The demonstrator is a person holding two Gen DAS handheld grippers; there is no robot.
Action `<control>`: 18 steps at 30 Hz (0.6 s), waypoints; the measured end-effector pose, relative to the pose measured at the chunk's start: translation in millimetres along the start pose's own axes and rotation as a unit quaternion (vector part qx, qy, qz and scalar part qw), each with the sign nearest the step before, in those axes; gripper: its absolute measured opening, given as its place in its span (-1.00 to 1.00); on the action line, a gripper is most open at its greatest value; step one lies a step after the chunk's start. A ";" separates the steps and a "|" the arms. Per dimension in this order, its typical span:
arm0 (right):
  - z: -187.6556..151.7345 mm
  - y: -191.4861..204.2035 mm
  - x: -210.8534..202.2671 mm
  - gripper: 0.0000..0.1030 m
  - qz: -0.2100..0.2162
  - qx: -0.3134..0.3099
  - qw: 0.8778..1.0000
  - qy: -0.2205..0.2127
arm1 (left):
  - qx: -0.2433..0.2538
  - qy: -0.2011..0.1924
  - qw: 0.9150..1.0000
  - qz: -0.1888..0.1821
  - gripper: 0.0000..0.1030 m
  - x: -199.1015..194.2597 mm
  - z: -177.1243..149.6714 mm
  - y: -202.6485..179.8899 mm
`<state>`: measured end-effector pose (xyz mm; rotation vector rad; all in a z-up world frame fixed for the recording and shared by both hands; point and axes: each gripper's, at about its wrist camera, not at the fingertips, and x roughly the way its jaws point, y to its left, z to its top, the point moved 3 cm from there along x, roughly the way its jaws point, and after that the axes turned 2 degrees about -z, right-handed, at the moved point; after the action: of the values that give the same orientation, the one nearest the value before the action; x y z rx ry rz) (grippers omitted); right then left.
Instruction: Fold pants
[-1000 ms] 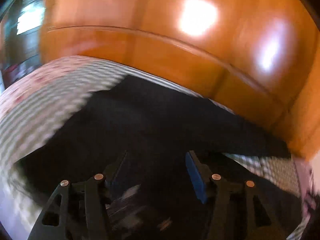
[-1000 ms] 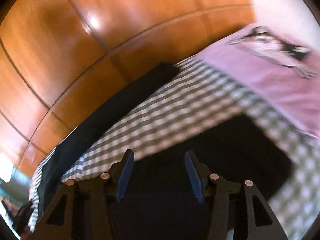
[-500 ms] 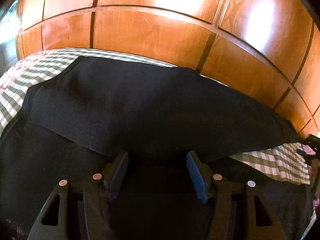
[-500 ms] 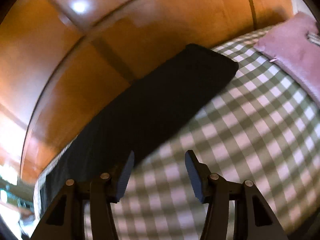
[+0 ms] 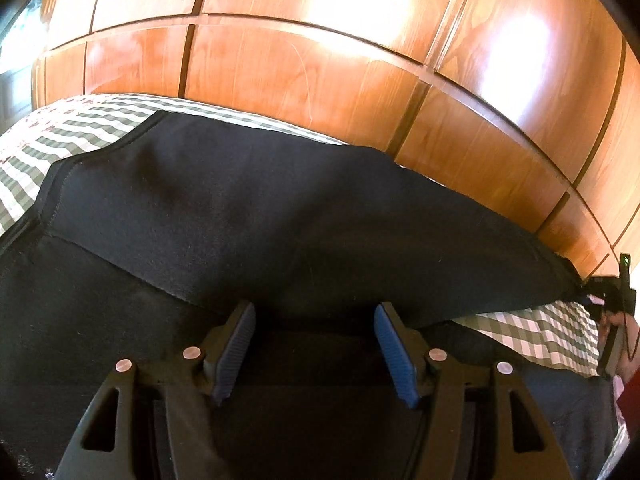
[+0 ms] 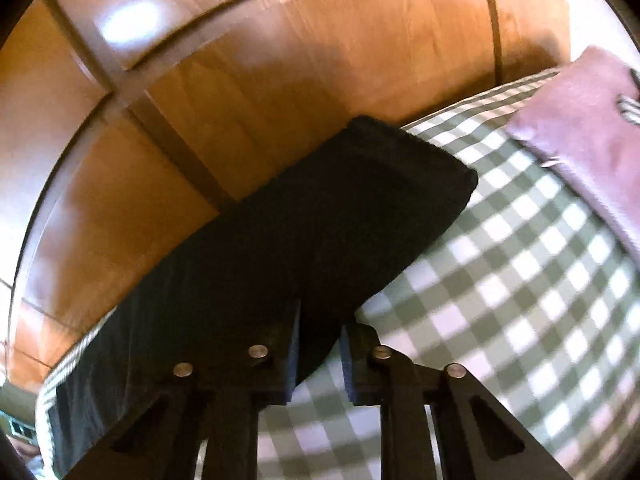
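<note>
Black pants (image 5: 280, 220) lie spread on a green-and-white checked bed sheet (image 5: 60, 140), one leg reaching toward the right along the wooden wall. My left gripper (image 5: 314, 312) hovers low over the middle of the fabric. Its jaws are opening, the blue pads (image 5: 236, 344) stand wide apart, and nothing is pinched between them. In the right wrist view the pant leg (image 6: 340, 208) runs diagonally to its hem at the upper right. My right gripper (image 6: 320, 320) is closing on the leg's near edge, and the black cloth fills the narrow gap between its pads.
A glossy wooden panelled wall (image 5: 320, 60) rises right behind the bed and the far edge of the pants. A pink pillow (image 6: 592, 128) lies on the sheet (image 6: 520, 280) at the right. A hand (image 5: 628, 332) shows at the left wrist view's right edge.
The right gripper swung from over black cloth, across the checked sheet, to the pant leg's edge, and its jaws narrowed onto the cloth. The left view went from blurred motion to still.
</note>
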<state>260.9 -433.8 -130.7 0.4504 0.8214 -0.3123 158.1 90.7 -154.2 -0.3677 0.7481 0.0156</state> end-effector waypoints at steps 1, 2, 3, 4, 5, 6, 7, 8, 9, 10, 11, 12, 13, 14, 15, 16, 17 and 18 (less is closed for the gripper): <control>-6.1 -2.4 -8.5 -0.70 -0.006 -0.007 1.000 -0.004 | -0.001 0.000 1.000 -0.001 0.23 0.0 -0.1 0.2; -11.9 -4.4 -15.5 -0.70 -0.009 -0.012 1.000 -0.007 | -0.001 0.000 1.000 -0.002 0.23 0.2 0.0 0.3; -19.4 -7.1 -24.2 -0.70 -0.012 -0.017 1.000 -0.010 | -0.002 -0.001 1.000 -0.002 0.23 0.1 0.2 0.2; -26.9 -11.3 -33.9 -0.70 -0.016 -0.020 1.000 -0.013 | -0.003 -0.001 1.000 -0.003 0.24 0.1 0.2 0.4; -31.3 -13.8 -40.0 -0.71 -0.018 -0.020 1.000 -0.016 | -0.004 0.000 1.000 -0.004 0.24 0.2 0.4 0.2; -38.2 -16.3 -46.8 -0.71 -0.020 -0.019 0.999 -0.020 | -0.004 0.000 1.000 -0.005 0.24 0.0 0.4 0.6; -45.1 -22.3 -55.9 -0.71 -0.023 -0.017 0.999 -0.024 | -0.005 0.001 1.000 -0.006 0.24 -0.1 0.5 0.8; -50.3 -26.7 -62.0 -0.71 -0.024 -0.015 0.999 -0.026 | -0.007 0.001 1.000 -0.008 0.25 -0.1 0.8 1.4; -57.0 -29.8 -68.9 -0.71 -0.025 -0.011 0.999 -0.028 | -0.008 0.002 1.000 -0.011 0.27 -0.2 0.8 2.1; -64.1 -35.7 -76.8 -0.71 -0.026 -0.007 0.999 -0.028 | -0.010 0.002 1.000 -0.016 0.29 -0.5 0.9 2.9; -71.5 -41.2 -82.9 -0.71 -0.028 -0.003 0.999 -0.026 | -0.011 0.003 1.000 -0.019 0.30 -0.6 0.8 3.4; -80.1 -45.1 -87.8 -0.71 -0.032 0.000 0.999 -0.024 | -0.012 0.003 1.000 -0.023 0.32 -0.5 0.7 3.6; -82.2 -48.0 -86.1 -0.71 -0.035 0.003 0.999 -0.021 | -0.013 0.004 1.000 -0.025 0.33 -0.5 0.5 4.0; -86.8 -49.9 -82.3 -0.70 -0.040 0.007 0.999 -0.014 | -0.014 0.004 1.000 -0.026 0.33 -0.2 0.6 4.1; -91.0 -51.4 -80.1 -0.70 -0.041 0.013 0.999 -0.010 | -0.014 0.004 1.000 -0.026 0.34 0.2 0.7 4.0; -92.5 -52.7 -78.9 -0.69 -0.041 0.016 0.999 -0.013 | -0.013 0.005 1.000 -0.026 0.34 0.7 0.6 3.7; -93.0 -54.0 -81.1 -0.65 -0.046 0.014 0.999 -0.016 | -0.012 0.006 1.000 -0.025 0.35 1.1 0.6 3.5; -95.6 -54.6 -85.8 -0.58 -0.053 0.009 0.998 -0.016 | -0.011 0.007 1.000 -0.025 0.36 1.6 0.6 3.2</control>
<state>121.8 -425.1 -136.8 0.4187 0.8131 -0.4243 159.2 93.7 -155.9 -0.4076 0.7533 -0.0249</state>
